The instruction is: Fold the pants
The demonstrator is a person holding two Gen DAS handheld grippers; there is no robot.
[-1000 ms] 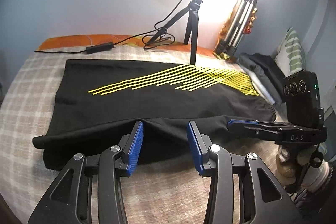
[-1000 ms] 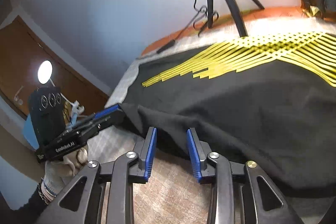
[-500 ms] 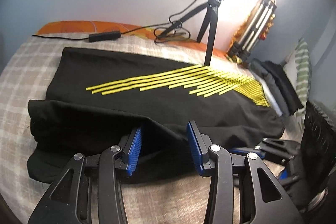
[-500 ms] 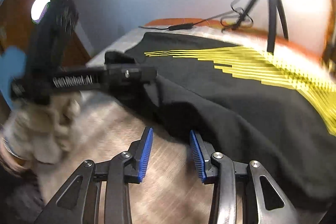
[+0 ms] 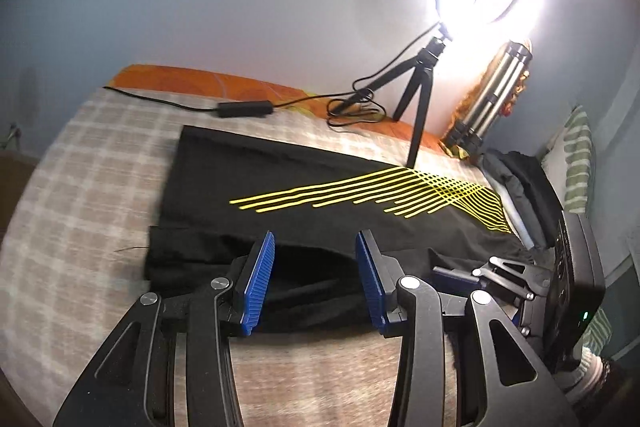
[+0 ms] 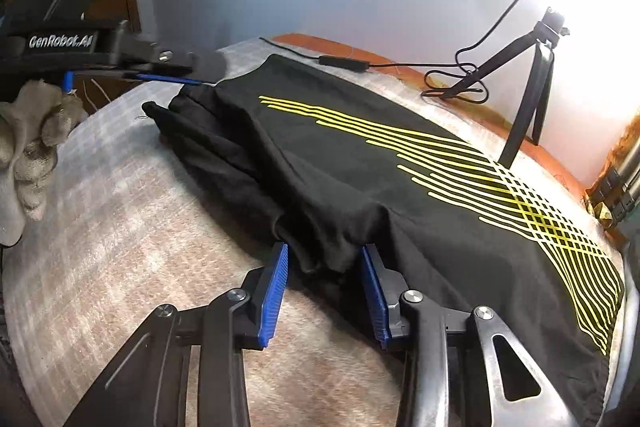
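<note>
Right wrist view: black pants with yellow stripes (image 6: 360,163) lay flat on checked bed (image 6: 120,227); right gripper (image 6: 324,287) was closing around bunched near edge, left gripper (image 5: 316,281) parted, straddling hem, presumably for folding.

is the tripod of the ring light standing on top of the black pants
No, the tripod stands on the checked blanket just past the far edge of the black pants, with its feet clear of the fabric.
</note>
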